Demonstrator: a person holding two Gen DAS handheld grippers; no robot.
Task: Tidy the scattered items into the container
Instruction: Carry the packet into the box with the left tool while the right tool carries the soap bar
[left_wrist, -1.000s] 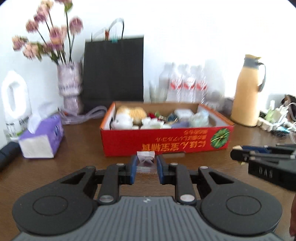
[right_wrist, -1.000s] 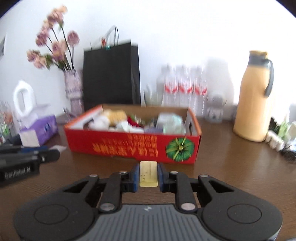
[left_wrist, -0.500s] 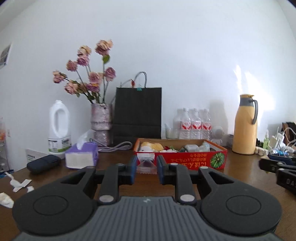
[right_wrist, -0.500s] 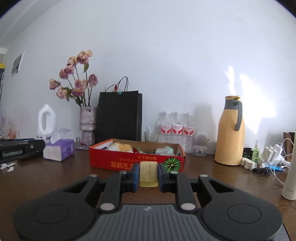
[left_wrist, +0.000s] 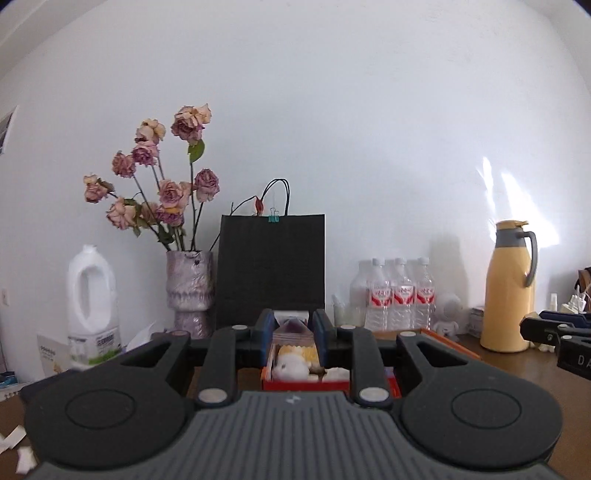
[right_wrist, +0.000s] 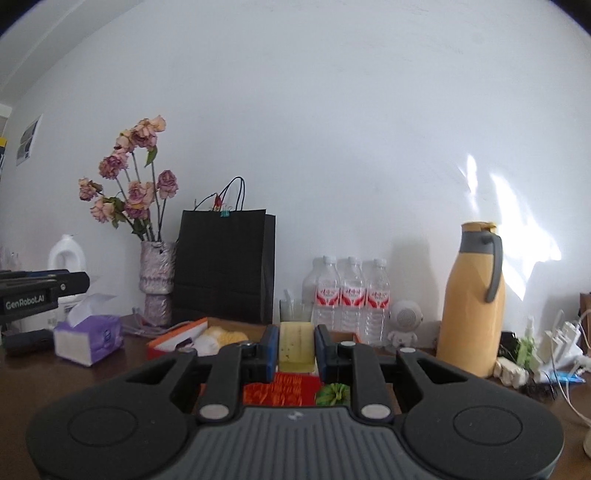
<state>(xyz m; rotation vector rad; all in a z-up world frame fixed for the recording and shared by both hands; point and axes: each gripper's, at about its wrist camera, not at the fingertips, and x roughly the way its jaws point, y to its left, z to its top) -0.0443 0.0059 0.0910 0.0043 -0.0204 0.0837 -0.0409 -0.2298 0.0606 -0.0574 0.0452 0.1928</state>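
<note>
Two tongs are in use, and each one is clamped on a small thing, with both pointed level toward the red box that serves as the container.

At the far left of the bench (right_wrist: 44, 376) stands a white jug (left_wrist: 92, 295), and next to it a vase of dried roses (left_wrist: 189, 291), with a purple tissue box (right_wrist: 88, 338) in front of them. These are against the wall or to the side, so I think they are not part of the tidying. Some white paper scraps (left_wrist: 22, 448) lie on the bench at the lower left and look not yet collected.

The left tongs (left_wrist: 293, 326) hold a small clear packet (left_wrist: 291, 325) with something dark inside, squeezed between the blue pads. Behind it is a black paper bag (left_wrist: 271, 266). Just below and beyond the packet the red box (left_wrist: 306, 384) is seen, already with a white soft thing and other pieces in it.

The right tongs (right_wrist: 295, 345) hold a pale yellow block (right_wrist: 295, 345), perhaps a sponge or a soap, upright between the pads. The box (right_wrist: 280, 391) lies directly under and ahead of it.

Further right are water bottles (right_wrist: 351, 295) and a yellow thermos jug (right_wrist: 471, 306), then cables.

I judge both things are carried high so that they pass over the box wall before release.
</note>
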